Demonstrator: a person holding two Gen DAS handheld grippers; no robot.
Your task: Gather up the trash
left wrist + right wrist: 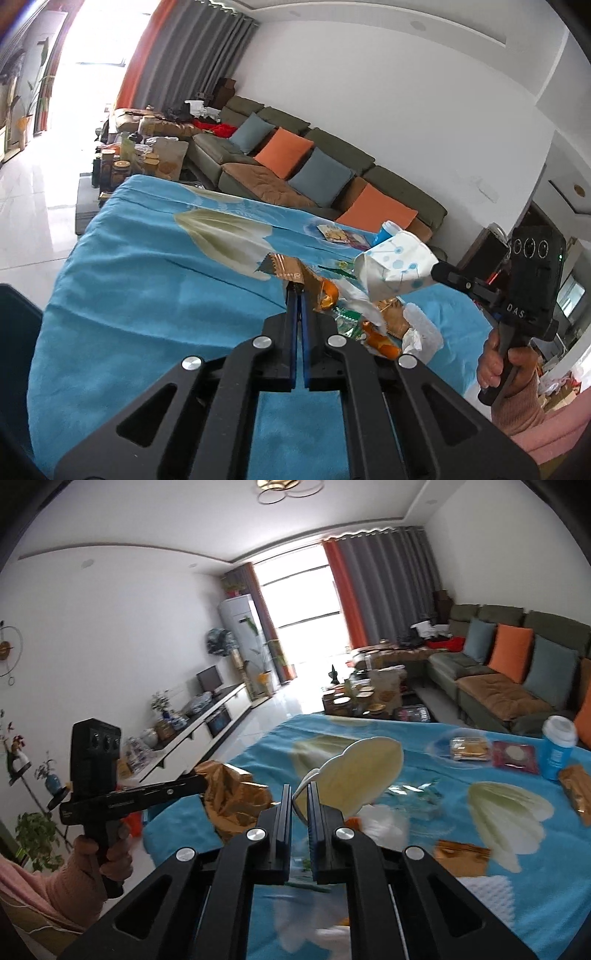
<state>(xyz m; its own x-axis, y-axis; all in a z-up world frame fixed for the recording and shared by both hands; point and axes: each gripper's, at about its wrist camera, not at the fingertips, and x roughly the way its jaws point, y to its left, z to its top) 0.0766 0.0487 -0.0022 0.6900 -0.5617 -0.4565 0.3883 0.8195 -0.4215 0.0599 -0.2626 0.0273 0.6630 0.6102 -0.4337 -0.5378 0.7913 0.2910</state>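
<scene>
Both loads are thinly pinched: left gripper clamps the gold wrapper's corner, right gripper the paper cup's rim, above the blue cloth. Either could slip.

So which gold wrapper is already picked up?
The crumpled gold wrapper pinched in the left gripper, lifted off the blue cloth; the other two gold pieces lie flat on it.
</scene>
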